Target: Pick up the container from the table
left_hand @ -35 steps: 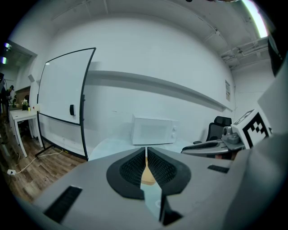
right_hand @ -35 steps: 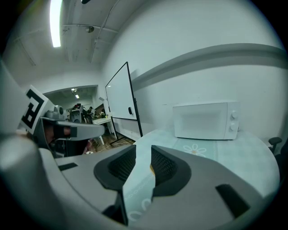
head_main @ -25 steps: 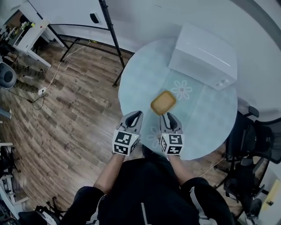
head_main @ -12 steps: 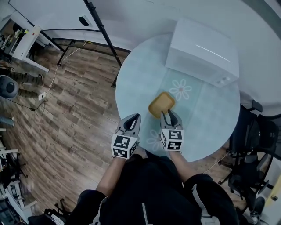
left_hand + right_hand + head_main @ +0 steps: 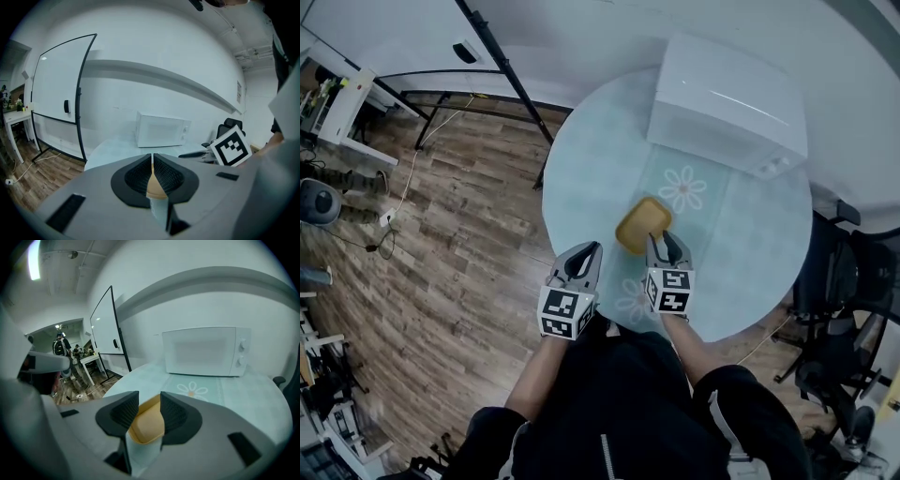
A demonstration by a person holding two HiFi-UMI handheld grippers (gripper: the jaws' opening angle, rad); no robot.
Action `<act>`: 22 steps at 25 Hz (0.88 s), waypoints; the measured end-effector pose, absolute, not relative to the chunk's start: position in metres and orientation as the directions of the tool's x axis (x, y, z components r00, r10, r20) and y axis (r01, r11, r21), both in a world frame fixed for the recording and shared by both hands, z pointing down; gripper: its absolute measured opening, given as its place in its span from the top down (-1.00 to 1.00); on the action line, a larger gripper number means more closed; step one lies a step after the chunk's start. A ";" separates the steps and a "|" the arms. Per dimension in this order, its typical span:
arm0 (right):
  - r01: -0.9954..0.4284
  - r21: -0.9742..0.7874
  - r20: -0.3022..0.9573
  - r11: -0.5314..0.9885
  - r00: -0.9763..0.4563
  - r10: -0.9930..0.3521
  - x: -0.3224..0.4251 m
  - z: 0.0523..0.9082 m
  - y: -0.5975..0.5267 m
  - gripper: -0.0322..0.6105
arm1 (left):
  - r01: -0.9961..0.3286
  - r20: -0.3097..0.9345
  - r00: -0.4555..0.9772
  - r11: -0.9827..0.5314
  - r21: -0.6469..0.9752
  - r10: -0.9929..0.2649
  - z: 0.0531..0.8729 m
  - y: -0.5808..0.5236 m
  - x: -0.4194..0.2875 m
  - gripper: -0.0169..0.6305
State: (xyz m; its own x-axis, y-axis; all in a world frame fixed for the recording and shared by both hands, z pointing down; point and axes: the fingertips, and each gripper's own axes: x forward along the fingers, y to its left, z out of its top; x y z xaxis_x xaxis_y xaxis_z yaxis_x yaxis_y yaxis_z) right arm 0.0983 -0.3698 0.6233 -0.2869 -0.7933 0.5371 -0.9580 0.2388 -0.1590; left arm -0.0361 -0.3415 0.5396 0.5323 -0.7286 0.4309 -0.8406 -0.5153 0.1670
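1. Container: shallow tan tray with rounded corners, resting empty on the round tabletop, just on the near side of the printed flower. In the head view its long axis appears to run diagonally, near-left to far-right.
2. Right tongs: nearest tool, tips at the tray's near-right end. In the right gripper view the tongs stand apart and the container lies straight ahead, its near end framed between them. Contact with the rim cannot be confirmed.
3. Left tongs: further off, to the near-left of the tray, well clear of it. In the left gripper view these tongs are drawn together to a thin slit, nothing held.
4. Judgement: the pick falls to the right tongs, which need a short forward push before closing on the rim.
5. Microwave: far side of the tabletop, well apart from the tray.
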 end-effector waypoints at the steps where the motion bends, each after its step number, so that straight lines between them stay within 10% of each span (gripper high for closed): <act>1: -0.961 -0.155 0.543 0.228 -0.276 -0.793 0.100 0.626 -0.371 0.48 | -0.835 0.433 0.539 -0.524 0.167 -0.723 0.540 -0.342 -0.036 0.87; 22: -0.991 -0.123 0.715 -0.061 -0.046 -0.698 0.140 0.724 -0.383 0.41 | -0.845 0.484 0.522 -0.505 0.177 -0.702 0.557 -0.341 -0.068 0.87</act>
